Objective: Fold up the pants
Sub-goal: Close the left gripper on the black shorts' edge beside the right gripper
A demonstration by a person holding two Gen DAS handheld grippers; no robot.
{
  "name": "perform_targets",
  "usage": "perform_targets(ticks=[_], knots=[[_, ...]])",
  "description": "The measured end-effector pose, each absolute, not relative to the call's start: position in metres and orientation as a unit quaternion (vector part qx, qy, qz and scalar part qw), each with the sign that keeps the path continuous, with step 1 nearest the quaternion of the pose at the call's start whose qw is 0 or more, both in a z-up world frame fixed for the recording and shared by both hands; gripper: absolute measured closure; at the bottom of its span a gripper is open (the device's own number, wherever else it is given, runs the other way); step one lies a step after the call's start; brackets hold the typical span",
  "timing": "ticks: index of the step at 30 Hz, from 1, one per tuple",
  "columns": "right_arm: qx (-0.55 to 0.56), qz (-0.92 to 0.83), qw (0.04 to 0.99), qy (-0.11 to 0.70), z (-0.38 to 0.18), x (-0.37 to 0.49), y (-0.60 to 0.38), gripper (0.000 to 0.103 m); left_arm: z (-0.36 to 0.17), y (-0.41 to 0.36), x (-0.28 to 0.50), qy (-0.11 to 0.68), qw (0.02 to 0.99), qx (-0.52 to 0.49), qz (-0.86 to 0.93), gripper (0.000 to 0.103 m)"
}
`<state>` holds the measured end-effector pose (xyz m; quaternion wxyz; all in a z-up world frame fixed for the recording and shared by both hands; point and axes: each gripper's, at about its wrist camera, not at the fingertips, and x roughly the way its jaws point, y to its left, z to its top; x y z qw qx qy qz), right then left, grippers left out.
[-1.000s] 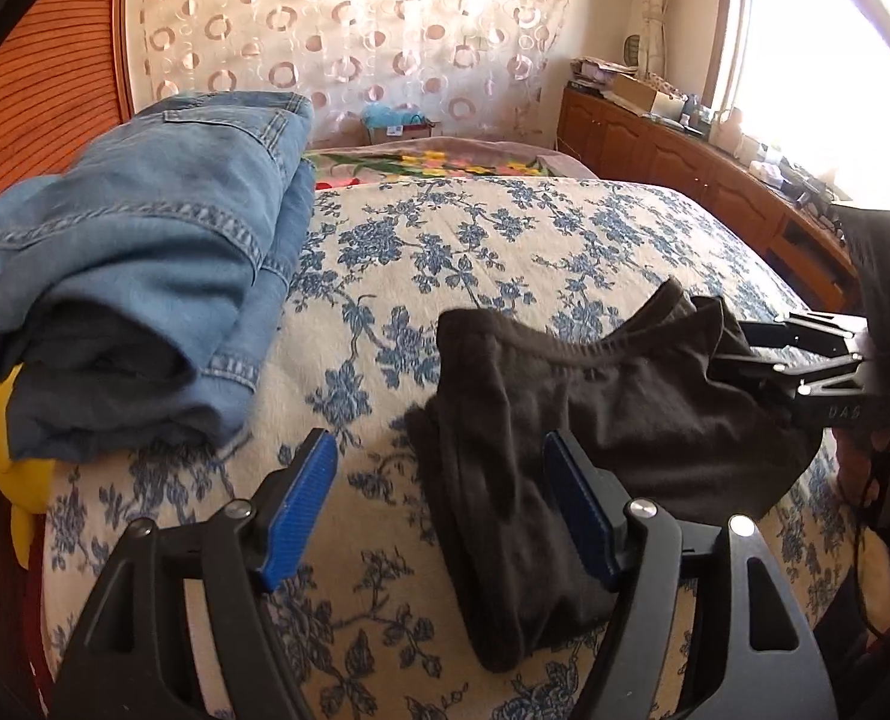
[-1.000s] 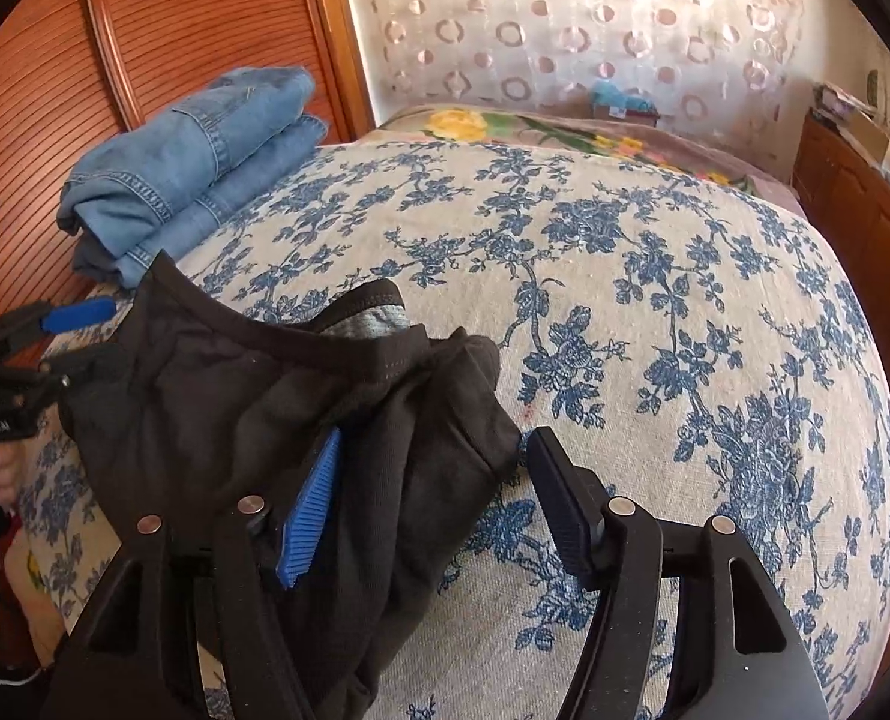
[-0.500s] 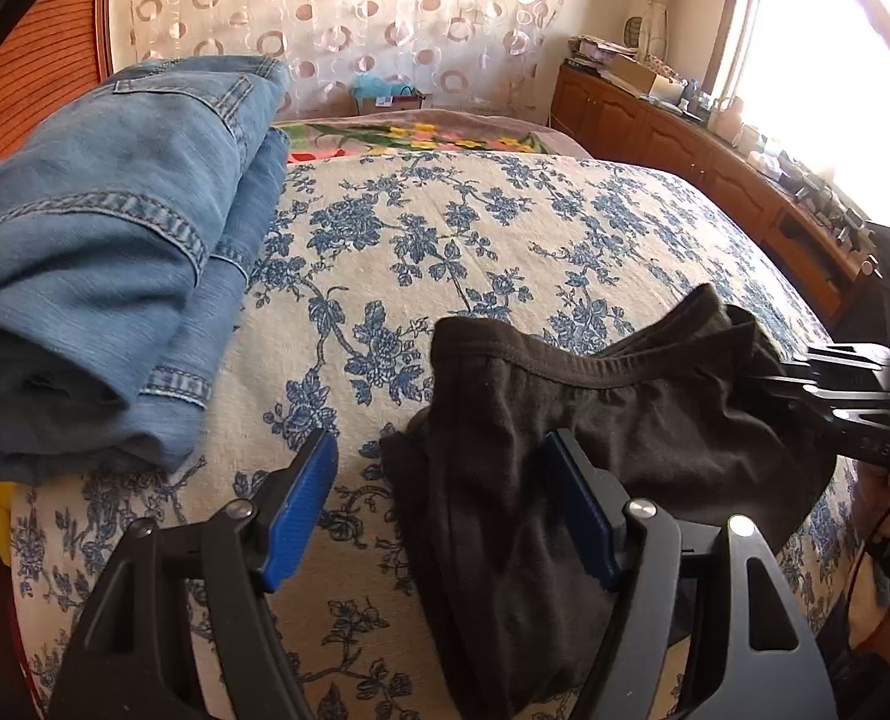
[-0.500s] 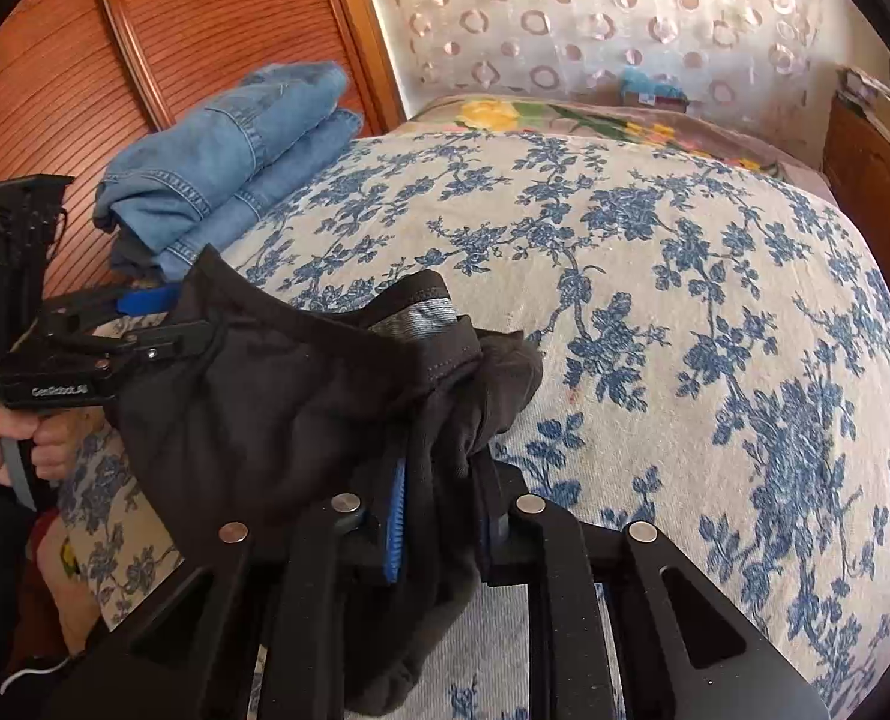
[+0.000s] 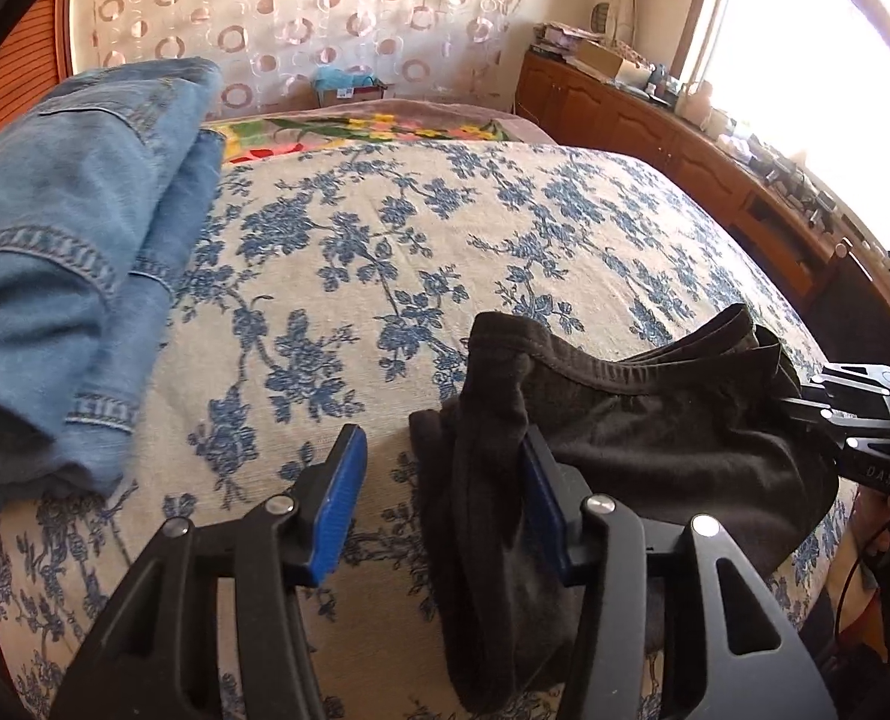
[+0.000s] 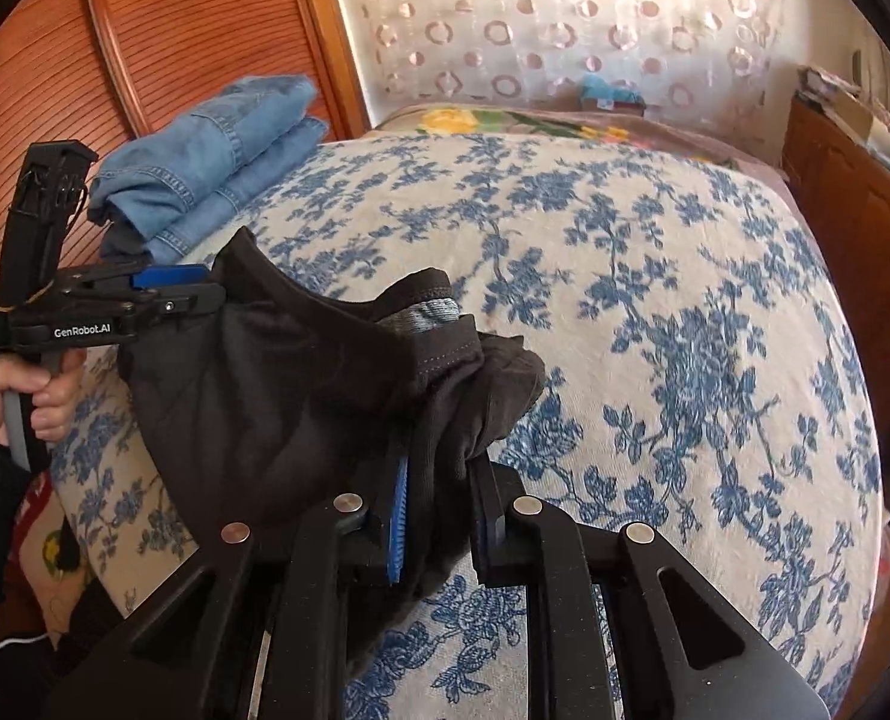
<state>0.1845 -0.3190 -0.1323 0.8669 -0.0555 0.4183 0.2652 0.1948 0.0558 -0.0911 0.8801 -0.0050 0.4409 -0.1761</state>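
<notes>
Holding the black pants [image 5: 655, 438] up over the near end of the bed [image 5: 420, 276], we grip them at both sides. Our right gripper [image 6: 438, 516] has its jaws squeezed tight on one bunched edge. Our left gripper [image 5: 445, 492] has its jaws apart, with cloth hanging between them against one blue pad. Folded blue jeans [image 5: 66, 264] sit near the wooden doors [image 6: 114, 42].
</notes>
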Motion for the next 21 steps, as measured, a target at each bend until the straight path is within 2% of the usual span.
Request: perform_targets(ticks=[6, 11, 13, 17, 18, 21], knots=[[-0.068, 0.245, 0.878, 0.407, -0.1355, 0.1774, -0.3131, 0.086, -0.0944, 0.0539, 0.1949, 0.446, 0.875, -0.012, -0.188, 0.065], [-0.048, 0.245, 0.878, 0.407, -0.1392, 0.18, -0.3181, 0.084, -0.0951, 0.0525, 0.194, 0.443, 0.877, -0.011, -0.188, 0.067], [-0.043, 0.248, 0.877, 0.409, -0.1398, 0.1812, -0.3194, 0.08, -0.0955, 0.0507, 0.1934, 0.442, 0.876, -0.011, -0.192, 0.072], [-0.042, 0.249, 0.878, 0.408, -0.1408, 0.1816, -0.3189, 0.078, -0.0951, 0.0482, 0.192, 0.443, 0.874, -0.014, -0.199, 0.081], [-0.043, 0.248, 0.878, 0.408, -0.1409, 0.1818, -0.3186, 0.076, -0.0954, 0.0487, 0.1919, 0.443, 0.873, -0.019, -0.204, 0.085], [-0.043, 0.247, 0.878, 0.408, -0.1408, 0.1819, -0.3185, 0.074, -0.096, 0.05, 0.1913, 0.44, 0.873, -0.028, -0.21, 0.09]])
